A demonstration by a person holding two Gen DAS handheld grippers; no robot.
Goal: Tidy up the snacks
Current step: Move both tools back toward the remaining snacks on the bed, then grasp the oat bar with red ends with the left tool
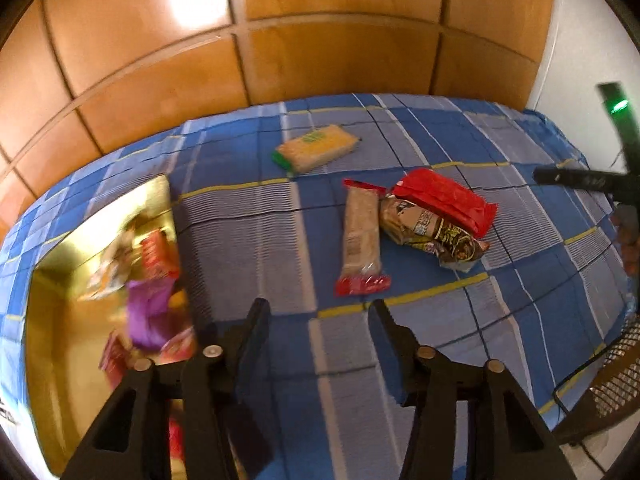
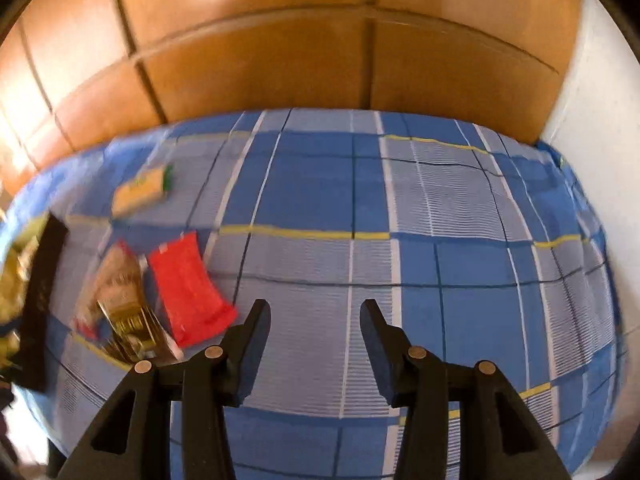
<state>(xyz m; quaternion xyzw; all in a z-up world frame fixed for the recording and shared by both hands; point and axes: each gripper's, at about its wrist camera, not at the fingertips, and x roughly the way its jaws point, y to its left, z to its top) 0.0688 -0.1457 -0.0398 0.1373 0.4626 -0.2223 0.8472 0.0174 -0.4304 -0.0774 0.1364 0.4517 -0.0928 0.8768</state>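
A gold box [image 1: 52,320] lies at the left of the bed and holds several snack packs, one purple [image 1: 148,312]. On the bedsheet lie a yellow biscuit pack [image 1: 316,148], a long beige pack with red ends [image 1: 360,236], a brown printed pack [image 1: 432,232] and a red pack [image 1: 444,200] resting on it. My left gripper [image 1: 320,308] is open and empty, just right of the box. My right gripper [image 2: 316,308] is open and empty over bare sheet, with the red pack [image 2: 188,288], brown pack [image 2: 128,320] and yellow pack [image 2: 140,192] to its left.
The blue checked bedsheet [image 1: 420,360] covers the bed. A wooden panelled wall [image 1: 320,40] stands behind it, a white wall [image 2: 592,100] at the right. The other gripper's black body [image 1: 580,180] shows at right. A mesh object with a cable [image 1: 616,384] sits at the bed's right edge.
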